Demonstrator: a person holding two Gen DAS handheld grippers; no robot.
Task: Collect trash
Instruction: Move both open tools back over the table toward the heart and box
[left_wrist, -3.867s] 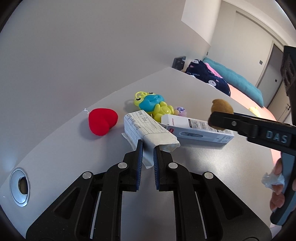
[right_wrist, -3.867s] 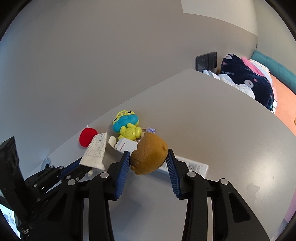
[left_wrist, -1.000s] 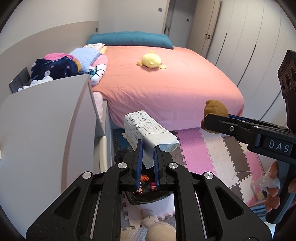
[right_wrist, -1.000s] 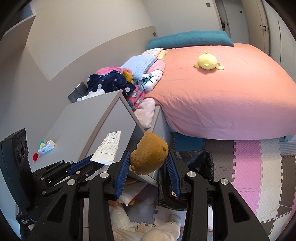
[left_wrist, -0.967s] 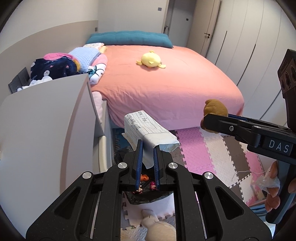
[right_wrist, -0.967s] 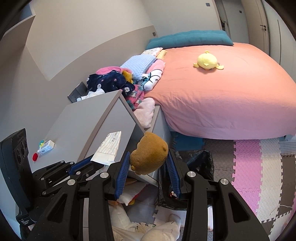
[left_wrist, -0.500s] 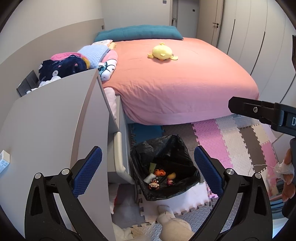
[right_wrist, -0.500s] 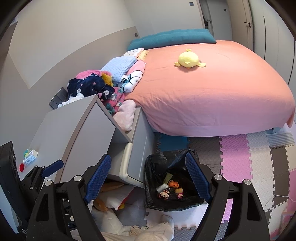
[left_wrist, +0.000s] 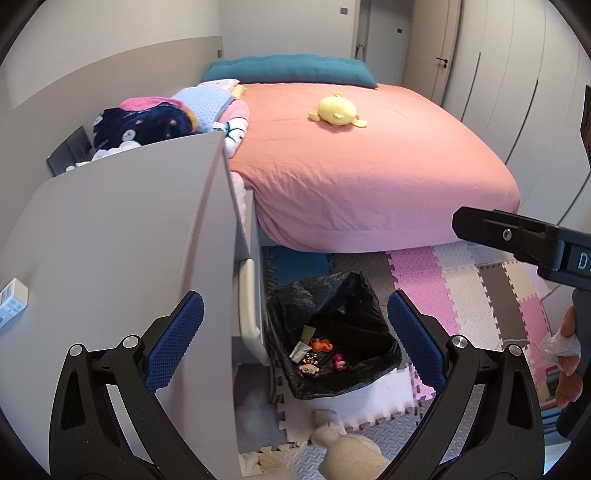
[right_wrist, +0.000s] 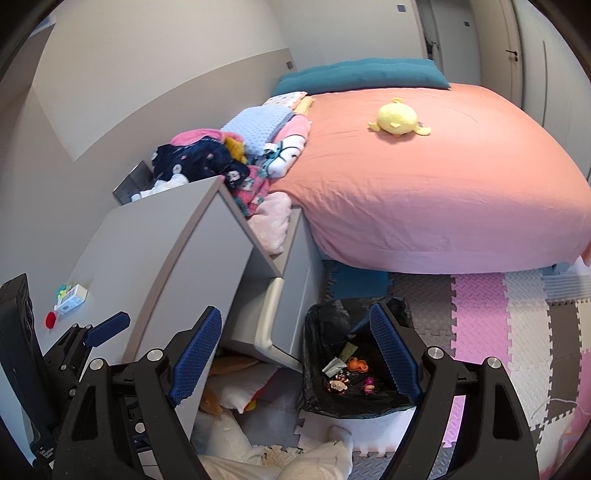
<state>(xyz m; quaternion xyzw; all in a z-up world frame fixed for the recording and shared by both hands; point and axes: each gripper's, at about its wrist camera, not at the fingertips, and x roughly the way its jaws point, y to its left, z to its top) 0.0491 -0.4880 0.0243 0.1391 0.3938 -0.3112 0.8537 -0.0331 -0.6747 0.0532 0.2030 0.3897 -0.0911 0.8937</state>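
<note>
Trash lies in the black-lined bin on the floor, under our two grippers. Our left gripper is spread wide and holds nothing; our right gripper is also released and empty. To do this step well, we think we should lift both hands straight up, away from the bin rim, then turn to the grey desk. Only the right view shows the small box with toys on the desk; only the left view shows our hand with crumpled tissue.
</note>
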